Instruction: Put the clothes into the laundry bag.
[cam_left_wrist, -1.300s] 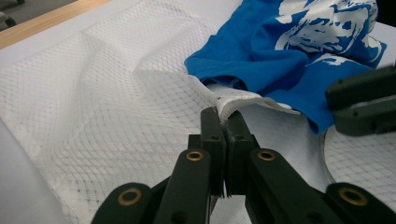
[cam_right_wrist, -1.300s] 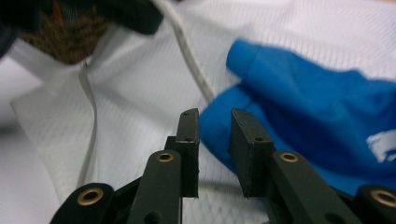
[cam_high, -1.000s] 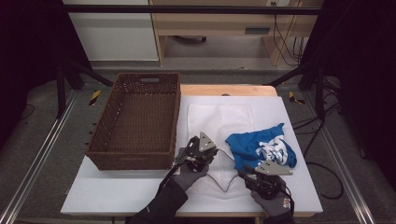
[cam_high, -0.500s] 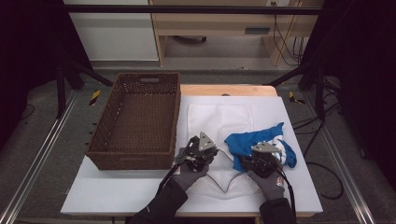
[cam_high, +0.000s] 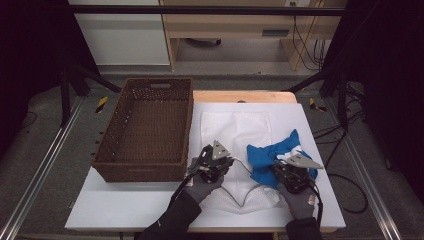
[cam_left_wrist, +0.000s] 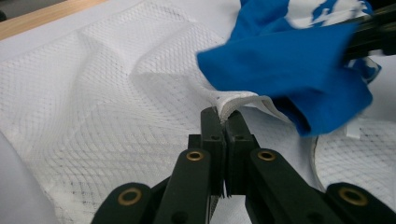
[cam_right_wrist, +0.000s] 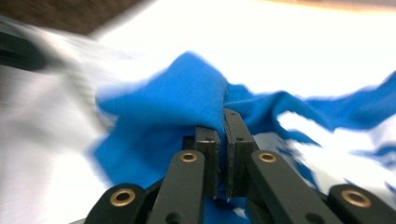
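Note:
A white mesh bag (cam_high: 235, 127) lies flat on the white table (cam_high: 125, 205), with a blue cloth with white print (cam_high: 270, 152) bunched on its right side. My left gripper (cam_high: 220, 160) is shut on the mesh bag's (cam_left_wrist: 107, 107) hemmed edge, its jaws (cam_left_wrist: 225, 116) pinching a raised white fold next to the blue cloth (cam_left_wrist: 289, 70). My right gripper (cam_high: 286, 169) has just closed its jaws and is shut on a fold of the blue cloth (cam_right_wrist: 187, 102), gripped at the tips (cam_right_wrist: 223, 122). Gloved hands hold both grippers.
A brown wicker basket (cam_high: 112, 147) stands at the table's left, right beside the left gripper. A bare wooden strip (cam_high: 240, 96) runs along the table's far edge. Black frame legs and cables (cam_high: 345, 150) stand to the right of the table.
My right gripper moved from near the table's front edge away from the person onto the blue cloth and took hold of it; the cloth's near part has bunched up. The left gripper stayed put.

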